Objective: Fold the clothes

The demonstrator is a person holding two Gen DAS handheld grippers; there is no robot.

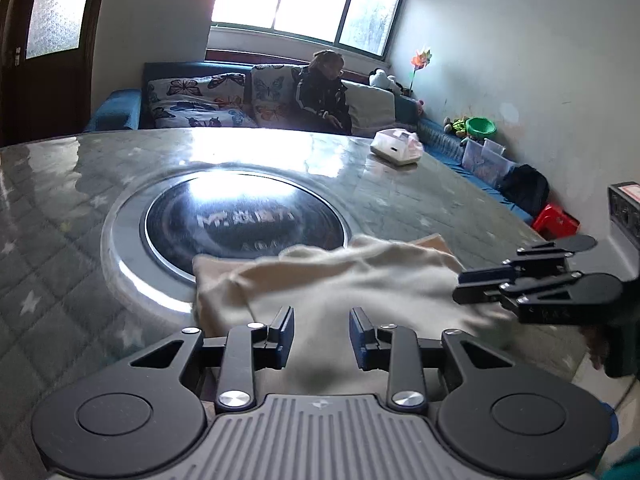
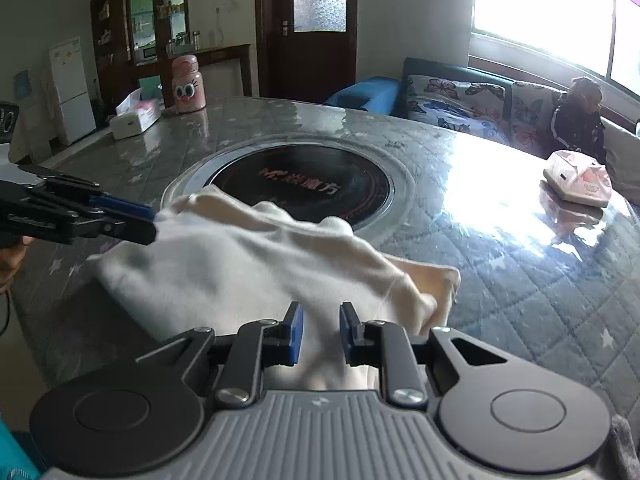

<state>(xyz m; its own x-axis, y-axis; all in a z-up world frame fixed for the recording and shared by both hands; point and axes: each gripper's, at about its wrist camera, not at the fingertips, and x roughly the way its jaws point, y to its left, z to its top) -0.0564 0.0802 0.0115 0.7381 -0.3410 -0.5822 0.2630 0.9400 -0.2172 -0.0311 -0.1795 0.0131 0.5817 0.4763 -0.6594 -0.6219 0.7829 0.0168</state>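
Observation:
A cream garment (image 1: 340, 280) lies bunched on the grey quilted table, partly over the rim of the round black cooktop (image 1: 244, 220); it also shows in the right wrist view (image 2: 256, 264). My left gripper (image 1: 322, 336) is open, low over the garment's near edge, with cloth between and under its fingers. My right gripper (image 2: 321, 334) is open over the garment's other near edge. Each gripper shows from the side in the other's view: the right one (image 1: 460, 286) and the left one (image 2: 150, 224), both at the cloth's edge.
The table (image 1: 60, 240) has a glossy cover. A white tissue box (image 1: 396, 146) sits far right; a second box (image 2: 134, 118) and a pink bottle (image 2: 189, 84) stand far left. A person (image 1: 322, 92) sits on the sofa beyond the table. A red stool (image 1: 556, 220) stands at the right.

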